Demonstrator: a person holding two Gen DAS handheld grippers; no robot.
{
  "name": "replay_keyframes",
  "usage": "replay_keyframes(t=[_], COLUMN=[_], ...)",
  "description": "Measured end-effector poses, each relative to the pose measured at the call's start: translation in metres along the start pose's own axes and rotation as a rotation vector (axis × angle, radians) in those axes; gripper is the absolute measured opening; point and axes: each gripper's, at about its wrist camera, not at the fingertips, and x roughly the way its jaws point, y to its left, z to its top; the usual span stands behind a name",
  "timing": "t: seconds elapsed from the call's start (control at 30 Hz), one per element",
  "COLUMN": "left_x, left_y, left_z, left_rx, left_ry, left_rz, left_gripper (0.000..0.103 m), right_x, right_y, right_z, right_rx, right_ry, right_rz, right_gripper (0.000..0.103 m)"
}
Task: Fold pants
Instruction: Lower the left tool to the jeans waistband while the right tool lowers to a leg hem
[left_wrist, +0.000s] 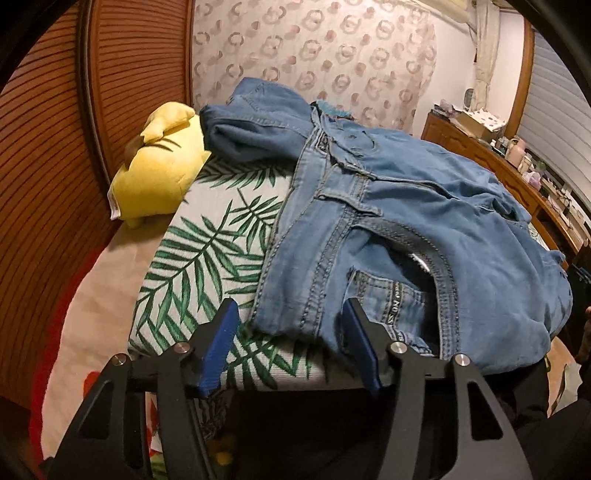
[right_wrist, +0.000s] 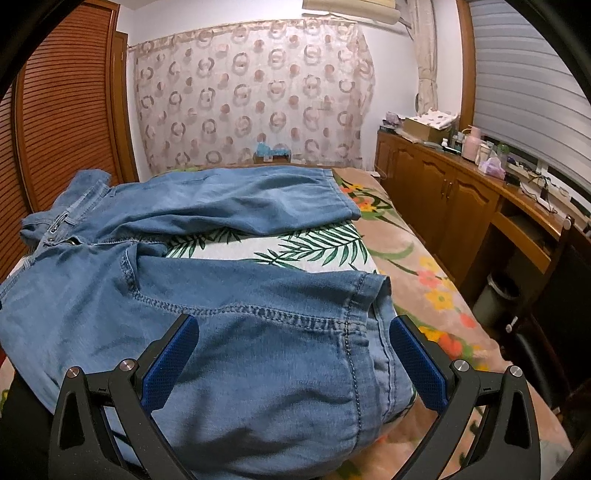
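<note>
Light blue jeans (left_wrist: 424, 221) lie spread on a leaf-print cloth (left_wrist: 207, 236) on the bed. In the left wrist view their waistband and pocket end is nearest. My left gripper (left_wrist: 291, 304) straddles the near waistband corner. A gap shows beside the left pad (left_wrist: 221, 332), so the pads do not press the denim. In the right wrist view the jeans (right_wrist: 221, 295) show both legs, parted in a V, with the leaf-print cloth (right_wrist: 314, 243) between them. My right gripper (right_wrist: 293, 319) is wide open over the hem end of the near leg, one finger on each side of the fabric.
A yellow plush toy (left_wrist: 159, 173) sits at the far left of the bed by a brown louvred door (left_wrist: 55, 147). A floral blanket (right_wrist: 424, 280) covers the bed's right side. A wooden cabinet (right_wrist: 443, 199) with clutter on top runs along the right wall.
</note>
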Motion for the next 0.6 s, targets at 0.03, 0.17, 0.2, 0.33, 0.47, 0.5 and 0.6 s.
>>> replay_keyframes(t=[0.03, 0.17, 0.2, 0.33, 0.47, 0.5, 0.6], left_x=[0.000, 0.001, 0.001, -0.009, -0.020, -0.024, -0.036], left_y=[0.000, -0.002, -0.002, -0.004, -0.014, -0.016, -0.021], left_z=[0.000, 0.000, -0.001, 0.001, 0.009, 0.011, 0.019], left_rx=[0.001, 0.019, 0.018, 0.019, 0.058, 0.061, 0.068], left_ry=[-0.005, -0.011, -0.015, -0.062, -0.098, -0.109, -0.147], left_rz=[0.001, 0.009, 0.000, -0.021, -0.012, -0.018, -0.035], left_gripper=[0.060, 0.057, 0.048, 0.023, 0.020, 0.020, 0.020], right_x=[0.001, 0.009, 0.010, 0.012, 0.010, 0.009, 0.006], right_y=[-0.001, -0.011, -0.012, -0.014, -0.018, -0.019, -0.024], right_z=[-0.001, -0.004, -0.004, -0.001, -0.003, -0.003, -0.003], right_rx=[0.001, 0.006, 0.005, 0.001, 0.002, 0.005, 0.012], right_ry=[0.003, 0.015, 0.018, 0.026, 0.030, 0.031, 0.032], right_rz=[0.000, 0.004, 0.005, 0.004, 0.000, -0.001, 0.002], right_gripper=[0.103, 0.103, 0.103, 0.103, 0.103, 0.103, 0.102])
